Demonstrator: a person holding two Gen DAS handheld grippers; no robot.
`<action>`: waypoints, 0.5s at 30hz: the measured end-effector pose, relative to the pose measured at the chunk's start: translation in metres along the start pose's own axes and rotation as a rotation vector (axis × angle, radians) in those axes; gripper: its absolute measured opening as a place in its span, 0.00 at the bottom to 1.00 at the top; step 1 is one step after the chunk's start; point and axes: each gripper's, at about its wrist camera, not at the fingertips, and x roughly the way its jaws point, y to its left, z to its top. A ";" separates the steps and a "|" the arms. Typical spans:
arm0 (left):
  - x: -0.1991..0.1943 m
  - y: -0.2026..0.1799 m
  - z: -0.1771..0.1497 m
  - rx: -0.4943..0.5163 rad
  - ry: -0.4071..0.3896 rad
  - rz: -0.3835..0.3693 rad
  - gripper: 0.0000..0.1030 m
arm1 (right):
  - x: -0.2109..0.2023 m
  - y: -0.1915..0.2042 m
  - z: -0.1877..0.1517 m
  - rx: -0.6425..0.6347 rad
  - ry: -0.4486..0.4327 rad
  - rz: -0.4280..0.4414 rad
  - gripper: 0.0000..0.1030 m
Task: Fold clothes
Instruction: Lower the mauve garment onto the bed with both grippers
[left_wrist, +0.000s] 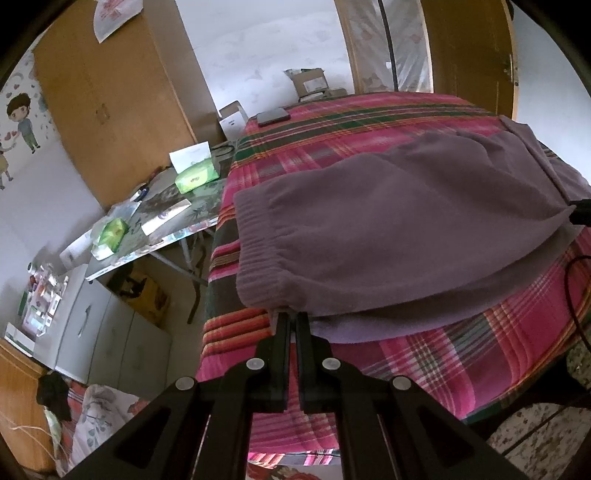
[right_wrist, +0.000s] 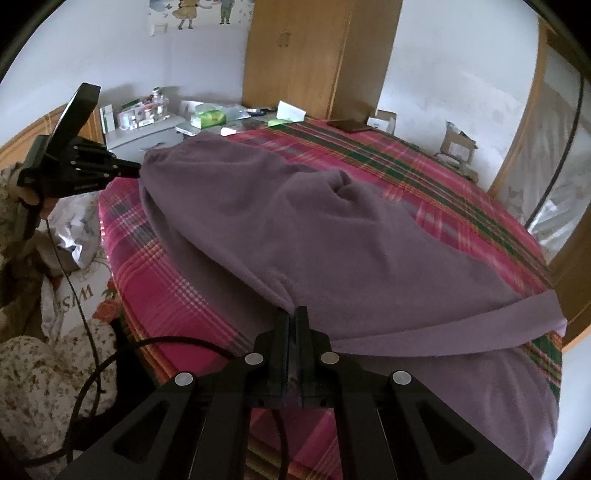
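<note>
A purple fleece garment (left_wrist: 406, 221) with a ribbed waistband lies spread on a bed with a pink plaid cover (left_wrist: 369, 122). My left gripper (left_wrist: 293, 319) is shut on the near edge of the waistband end, whose top layer is lifted above a lower layer. In the right wrist view the garment (right_wrist: 314, 229) stretches across the plaid cover (right_wrist: 155, 288). There my right gripper (right_wrist: 294, 314) is shut on its near edge. The left gripper (right_wrist: 135, 170) shows at the far left, clamped on the garment's corner and held by a hand (right_wrist: 33, 195).
Left of the bed stands a cluttered side table (left_wrist: 177, 229) with green tissue packs, a grey cabinet (left_wrist: 96, 332) and a wooden wardrobe (left_wrist: 110, 103). A dark flat item (left_wrist: 273, 116) lies on the far bed corner. A black cable (right_wrist: 85, 332) hangs near the bed's edge.
</note>
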 end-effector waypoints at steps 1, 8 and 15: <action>0.000 0.000 0.000 -0.004 -0.001 -0.002 0.03 | 0.001 -0.001 -0.001 0.003 0.005 0.003 0.03; 0.001 0.004 -0.003 -0.015 0.004 -0.004 0.03 | 0.017 0.003 -0.010 0.000 0.068 0.011 0.03; -0.010 0.004 -0.003 -0.044 -0.012 -0.009 0.03 | 0.018 -0.001 -0.010 0.031 0.079 0.040 0.05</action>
